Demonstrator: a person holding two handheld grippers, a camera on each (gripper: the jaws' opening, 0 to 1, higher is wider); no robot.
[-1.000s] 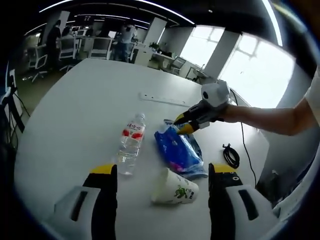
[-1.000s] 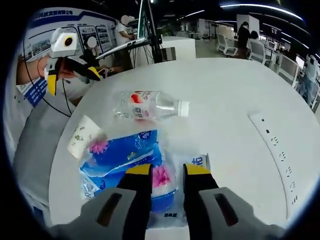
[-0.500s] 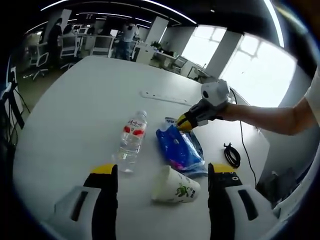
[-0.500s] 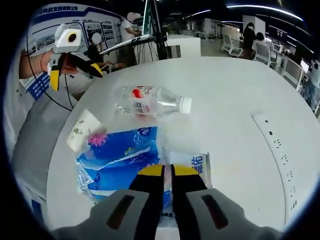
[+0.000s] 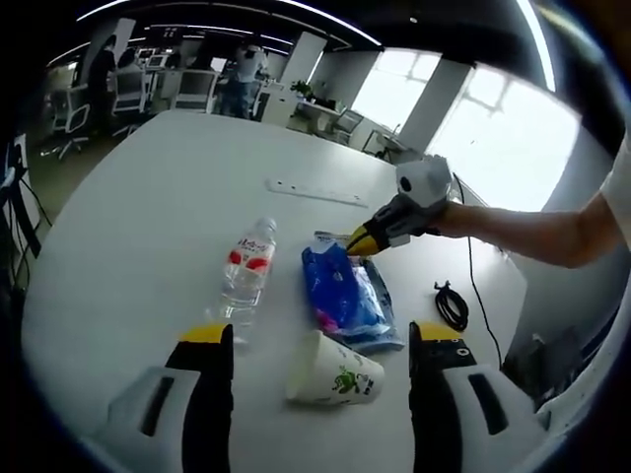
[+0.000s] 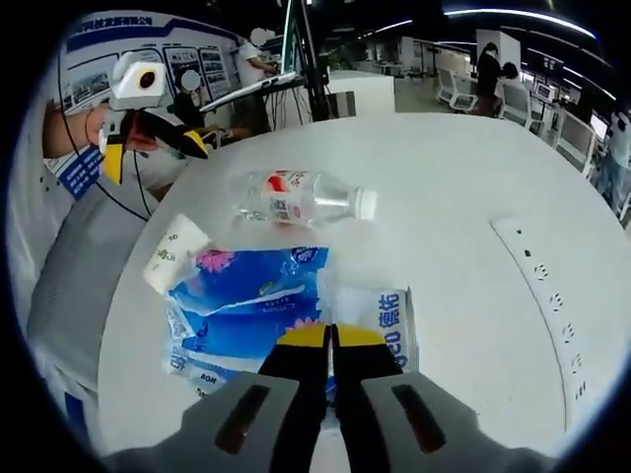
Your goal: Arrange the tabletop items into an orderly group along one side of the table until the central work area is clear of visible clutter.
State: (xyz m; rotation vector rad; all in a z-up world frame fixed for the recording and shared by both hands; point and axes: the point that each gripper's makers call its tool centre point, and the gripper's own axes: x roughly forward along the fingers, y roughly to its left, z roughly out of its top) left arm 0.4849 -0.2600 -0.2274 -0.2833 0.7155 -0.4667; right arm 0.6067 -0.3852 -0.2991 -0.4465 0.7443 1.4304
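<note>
Your right gripper (image 6: 329,335) has its yellow-tipped jaws pressed together on the near edge of the blue plastic tissue pack (image 6: 251,305), which lies flat on the white round table (image 6: 463,177); in the left gripper view that same gripper (image 5: 357,244) pinches the far end of the pack (image 5: 343,296). Your left gripper (image 5: 317,340) hovers above the table with its jaws spread wide and nothing between them; it also shows in the right gripper view (image 6: 148,143). Just in front of it the white paper cup with a green print (image 5: 333,371) lies on its side, touching the near end of the pack. The clear plastic water bottle with a red label (image 5: 241,276) lies on its side just beside the pack, cap pointing away from you. A white power strip (image 5: 308,192) sits farther across the table, and a coiled black cable (image 5: 452,304) lies near the table's edge.
</note>
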